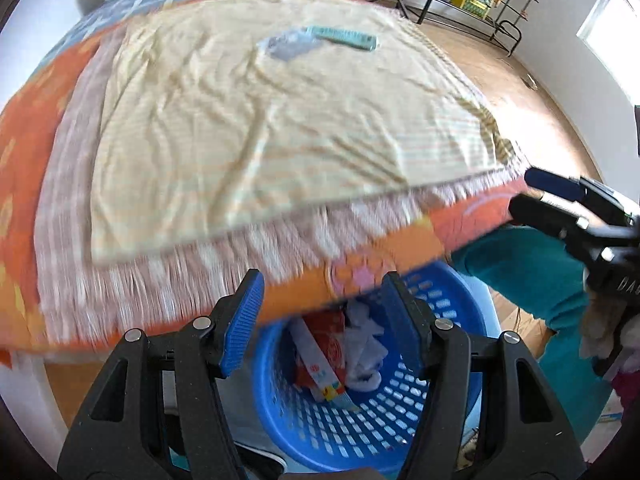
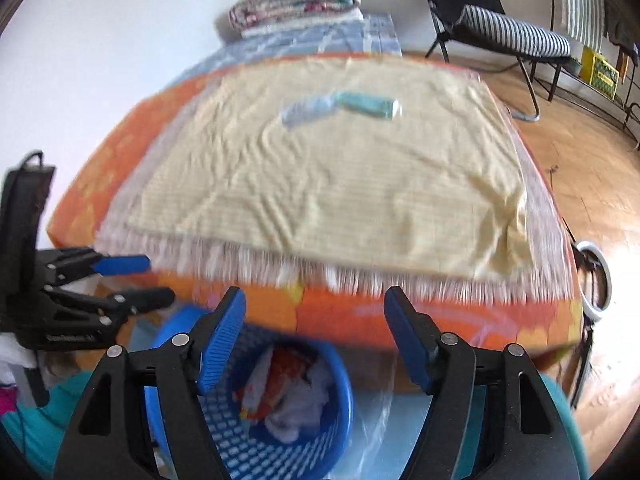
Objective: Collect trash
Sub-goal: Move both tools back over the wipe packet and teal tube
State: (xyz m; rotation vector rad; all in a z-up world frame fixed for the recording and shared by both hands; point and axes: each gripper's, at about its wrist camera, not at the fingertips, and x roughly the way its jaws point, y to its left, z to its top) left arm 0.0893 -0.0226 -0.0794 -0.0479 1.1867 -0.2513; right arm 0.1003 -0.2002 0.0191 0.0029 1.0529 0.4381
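Observation:
A blue perforated basket (image 1: 360,420) stands on the floor below the bed's near edge and holds red-and-white wrappers (image 1: 320,360) and crumpled white tissue (image 1: 366,352). It also shows in the right wrist view (image 2: 248,432). My left gripper (image 1: 324,320) is open and empty above the basket. My right gripper (image 2: 316,340) is open and empty above it too. A teal packet (image 1: 344,38) and a grey-blue wrapper (image 1: 288,46) lie far back on the cream cloth (image 1: 260,128). They also show in the right wrist view: the packet (image 2: 368,106) and the wrapper (image 2: 308,112).
The bed has an orange cover (image 2: 360,316) and folded blankets (image 2: 296,0) at its head. A striped folding chair (image 2: 508,28) and a yellow crate (image 2: 600,72) stand on the wooden floor at right. A teal garment (image 1: 532,264) is beside the basket.

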